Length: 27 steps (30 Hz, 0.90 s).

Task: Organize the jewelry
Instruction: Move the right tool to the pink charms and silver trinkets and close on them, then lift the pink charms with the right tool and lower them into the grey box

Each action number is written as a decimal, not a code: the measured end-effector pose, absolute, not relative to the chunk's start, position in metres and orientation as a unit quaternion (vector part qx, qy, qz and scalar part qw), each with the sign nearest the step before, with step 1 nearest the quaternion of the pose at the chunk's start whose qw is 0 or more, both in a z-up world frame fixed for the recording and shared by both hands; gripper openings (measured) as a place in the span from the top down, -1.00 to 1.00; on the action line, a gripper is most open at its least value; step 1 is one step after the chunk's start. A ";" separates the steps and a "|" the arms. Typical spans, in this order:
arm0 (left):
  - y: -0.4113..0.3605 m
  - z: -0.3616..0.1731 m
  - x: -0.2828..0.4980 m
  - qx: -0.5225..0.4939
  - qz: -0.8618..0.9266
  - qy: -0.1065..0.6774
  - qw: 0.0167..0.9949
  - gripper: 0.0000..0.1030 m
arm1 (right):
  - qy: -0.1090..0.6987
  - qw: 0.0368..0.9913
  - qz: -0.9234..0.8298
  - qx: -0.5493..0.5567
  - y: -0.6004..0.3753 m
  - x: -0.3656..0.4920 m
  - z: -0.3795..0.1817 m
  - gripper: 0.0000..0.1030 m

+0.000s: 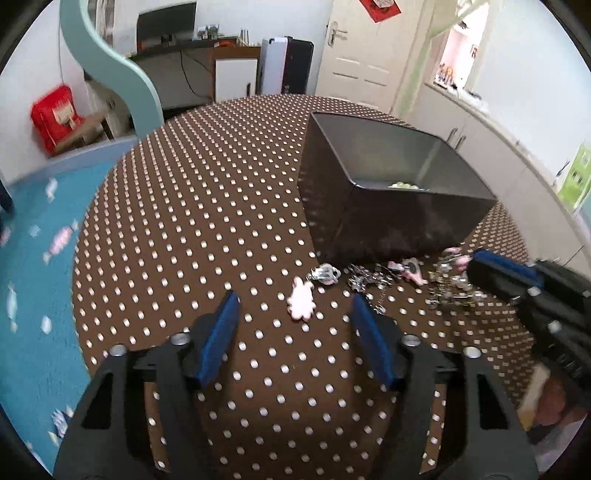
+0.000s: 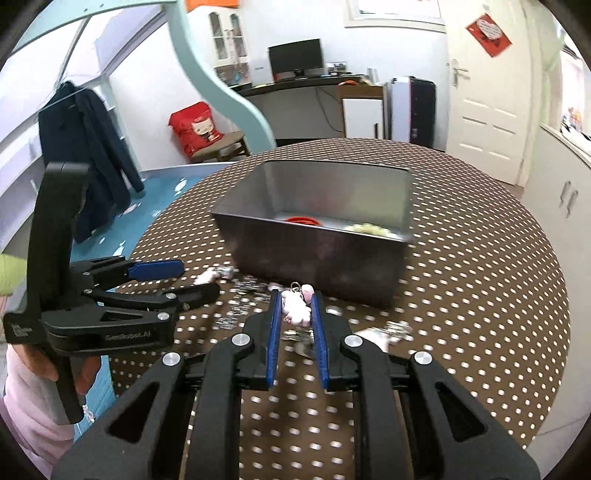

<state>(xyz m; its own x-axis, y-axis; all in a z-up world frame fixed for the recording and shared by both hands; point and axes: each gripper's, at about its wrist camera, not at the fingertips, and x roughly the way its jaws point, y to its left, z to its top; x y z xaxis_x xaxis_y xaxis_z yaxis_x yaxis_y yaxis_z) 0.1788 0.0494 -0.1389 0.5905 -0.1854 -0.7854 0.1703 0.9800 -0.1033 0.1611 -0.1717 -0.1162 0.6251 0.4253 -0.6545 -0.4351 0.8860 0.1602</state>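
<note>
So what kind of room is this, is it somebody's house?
Probably a room in a home: a round table with a dotted cloth, a desk with a monitor, and a coat hanging up.

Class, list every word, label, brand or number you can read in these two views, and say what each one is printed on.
"GenRobot.AI": on the side of the left gripper, seen in the right wrist view.
Small white print on that gripper's handle base: too small to read.
Red sign on the door: blurred, unreadable.
Red bag: a cartoon print, no legible words.

The left claw [image 2: 177, 278] body reads "GenRobot.AI"; its small handle label is too blurred to read.
</note>
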 end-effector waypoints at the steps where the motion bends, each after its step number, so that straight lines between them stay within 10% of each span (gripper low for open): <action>1: 0.046 -0.139 0.180 0.004 -0.091 0.442 0.892 0.00 | 0.360 0.902 0.239 -0.005 -0.175 0.161 -0.116 0.71; 6: 0.040 -0.139 0.184 0.036 -0.060 0.451 0.890 0.69 | 0.357 0.903 0.240 0.003 -0.184 0.161 -0.117 0.71; 27: 0.057 -0.110 0.153 -0.025 -0.096 0.417 0.903 0.71 | 0.337 0.913 0.228 0.004 -0.186 0.146 -0.099 0.71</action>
